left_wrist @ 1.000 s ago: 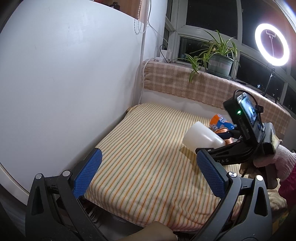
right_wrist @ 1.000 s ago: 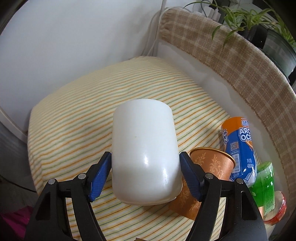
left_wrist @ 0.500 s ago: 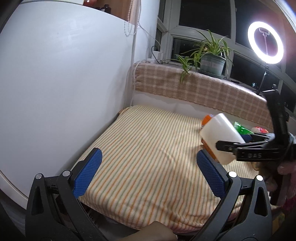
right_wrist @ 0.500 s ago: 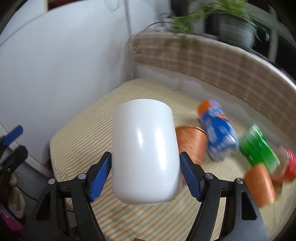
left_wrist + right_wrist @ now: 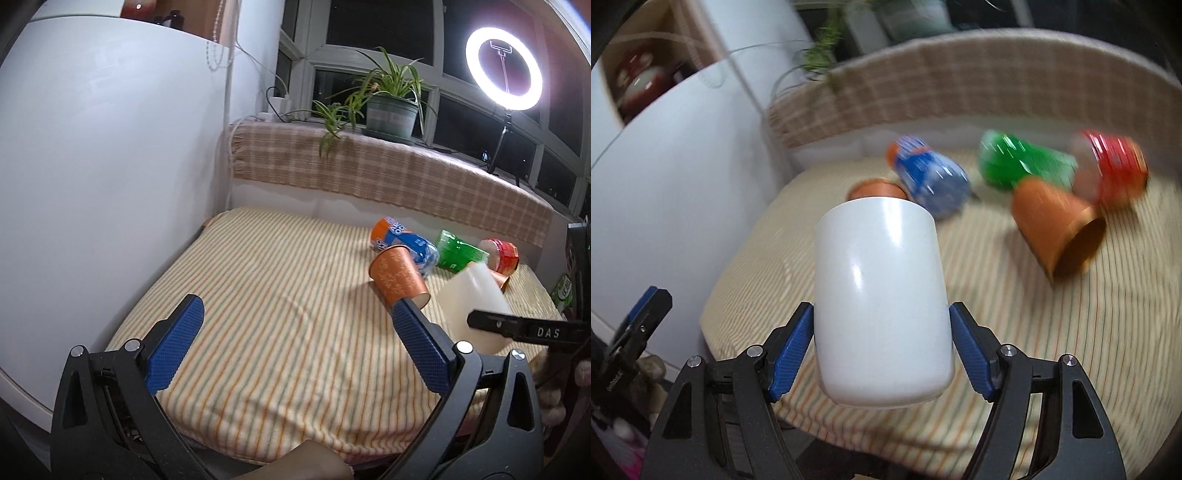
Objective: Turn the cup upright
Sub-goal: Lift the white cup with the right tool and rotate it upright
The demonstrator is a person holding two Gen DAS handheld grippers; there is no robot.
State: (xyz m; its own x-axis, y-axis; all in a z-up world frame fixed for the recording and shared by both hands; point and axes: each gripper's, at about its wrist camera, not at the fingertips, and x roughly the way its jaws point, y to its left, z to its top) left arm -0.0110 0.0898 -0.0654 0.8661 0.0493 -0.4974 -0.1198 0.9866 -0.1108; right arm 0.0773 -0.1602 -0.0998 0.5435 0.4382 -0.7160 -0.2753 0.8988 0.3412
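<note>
My right gripper (image 5: 881, 350) is shut on a plain white cup (image 5: 881, 295) and holds it clear above the striped cushion (image 5: 1034, 332). The cup lies along the fingers, with its rounded end toward the camera. In the left wrist view the same cup (image 5: 474, 306) hangs tilted at the right, clamped by the right gripper's black finger (image 5: 524, 330). My left gripper (image 5: 295, 339) is open and empty above the cushion's front edge (image 5: 277, 369).
An orange paper cup (image 5: 399, 277) lies on its side mid-cushion, with a second orange cup (image 5: 1056, 229) lying to its right. A blue-and-orange can (image 5: 402, 240), a green can (image 5: 458, 253) and a red can (image 5: 500, 253) lie behind them. A white wall (image 5: 92, 184) stands at the left.
My right gripper has swung the white cup rightward and lifted it off the cushion, turning as it went. The left gripper's view has tilted up slightly; its jaws stay open.
</note>
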